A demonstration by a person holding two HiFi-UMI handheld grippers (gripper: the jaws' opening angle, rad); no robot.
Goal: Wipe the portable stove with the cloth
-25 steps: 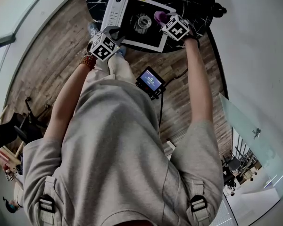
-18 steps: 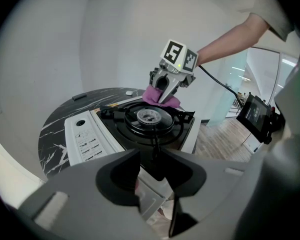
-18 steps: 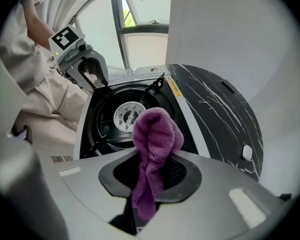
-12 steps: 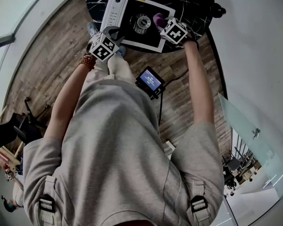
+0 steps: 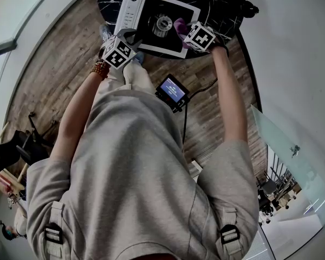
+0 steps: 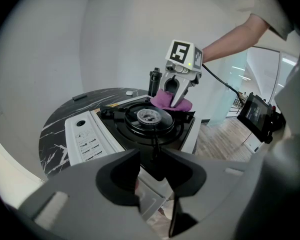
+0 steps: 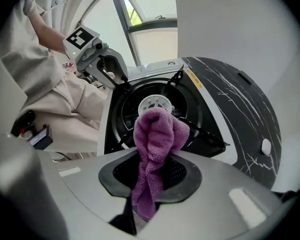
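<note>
The portable stove [image 5: 129, 10] stands on a round black marble table [image 5: 225, 4], white control panel on its left and a round burner [image 5: 163, 23] in its dark top. My right gripper [image 5: 184, 29] points steeply down over the stove's right side, with a purple cloth [image 7: 157, 134] bunched between its jaws; the jaws are opening slightly while the pads still press on the cloth. The cloth [image 6: 165, 100] touches the dark top beside the burner [image 6: 150, 116]. My left gripper [image 5: 131, 38] grips the stove's near left edge [image 6: 140, 184] and keeps still.
A small black cylinder [image 6: 155, 79] stands on the table behind the stove. A small white disc [image 7: 265, 146] lies on the marble. On the wooden floor by my legs sits a small screen device [image 5: 172, 92] with a cable. A glass panel [image 5: 284, 140] stands to the right.
My right gripper has slid the cloth a little to the left across the stove top, toward the burner. The left gripper and the stove have not moved.
</note>
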